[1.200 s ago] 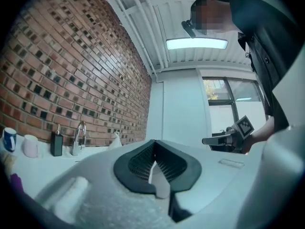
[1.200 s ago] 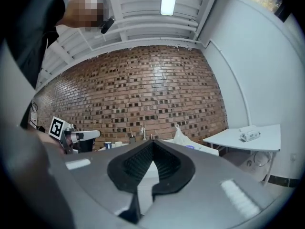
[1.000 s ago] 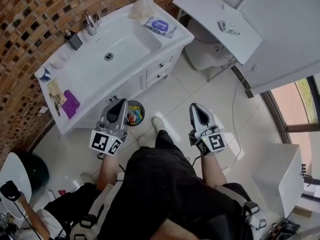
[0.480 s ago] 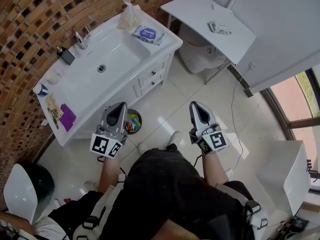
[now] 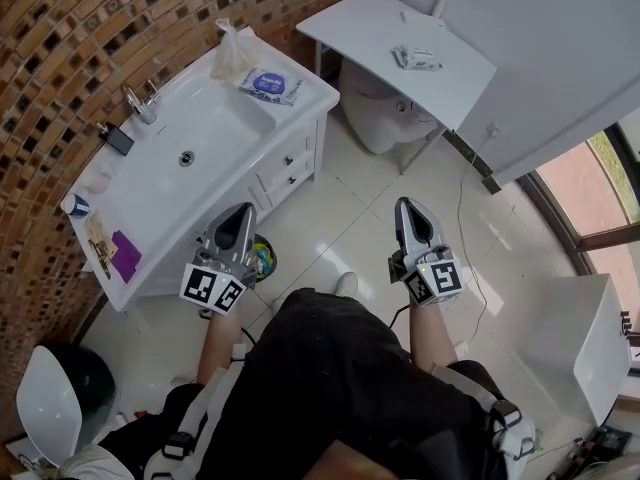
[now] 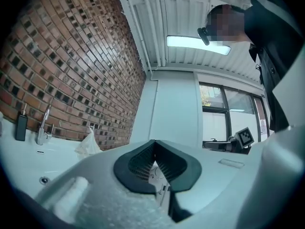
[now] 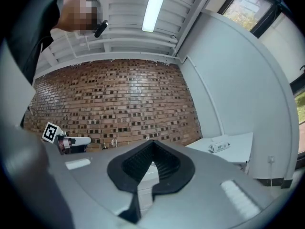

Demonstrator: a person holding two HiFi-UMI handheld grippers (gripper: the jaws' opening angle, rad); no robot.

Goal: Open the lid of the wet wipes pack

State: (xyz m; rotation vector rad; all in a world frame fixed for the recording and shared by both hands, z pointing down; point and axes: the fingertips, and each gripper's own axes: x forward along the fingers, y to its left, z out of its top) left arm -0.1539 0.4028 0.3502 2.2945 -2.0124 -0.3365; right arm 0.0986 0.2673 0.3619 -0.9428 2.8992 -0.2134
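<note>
Holding colourful litter [image 5: 260,256], a bin [image 5: 269,266] peeks past closed left tongs [image 5: 243,210]; right tongs [image 5: 409,207] are closed too.

The head view looks steeply down from above the person, far enough off to take in the left gripper [image 5: 243,211], the right gripper [image 5: 408,208], the washbasin [image 5: 230,133] by the brick wall [image 5: 60,28] and the white desk [image 5: 400,28]. Each gripper view sits close behind its own jaws and looks roughly level along them. The left one faces the wall, washbasin and window [image 6: 224,118], the right one the wall and white desk, and each catches the other's marker cube [image 6: 244,136] at its edge.
</note>
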